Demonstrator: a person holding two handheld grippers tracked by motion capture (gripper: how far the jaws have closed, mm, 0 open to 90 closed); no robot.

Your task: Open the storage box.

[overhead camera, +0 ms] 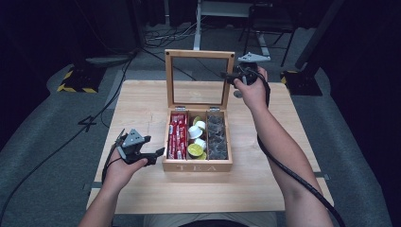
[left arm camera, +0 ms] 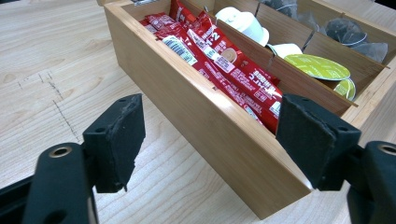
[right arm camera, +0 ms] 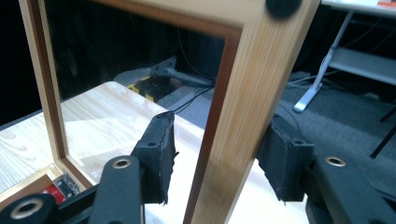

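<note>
At middle of light wooden bench (overhead camera: 142, 101): wooden tea box (overhead camera: 197, 163), glass-paned lid (overhead camera: 199, 78) upright. Right claw (right arm camera: 217, 158) straddles lid's side rail, jaws apart. Left claw (left arm camera: 208, 140) spread at box's corner. Likely closing step; next: grip rail, swing down.

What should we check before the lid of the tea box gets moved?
1. Right gripper around the lid frame: ok, a finger on each side of its right edge.
2. Fingers firmly pinching the frame: cannot tell, there may be a small gap.
3. Left gripper steadying the tea box: not ok, it is open at the box's front left corner and holds nothing.
4. Red packets below the rim: cannot tell, some lean up near the wall.
5. Pods clear of the lid's path: ok, they sit inside the middle compartment.
</note>
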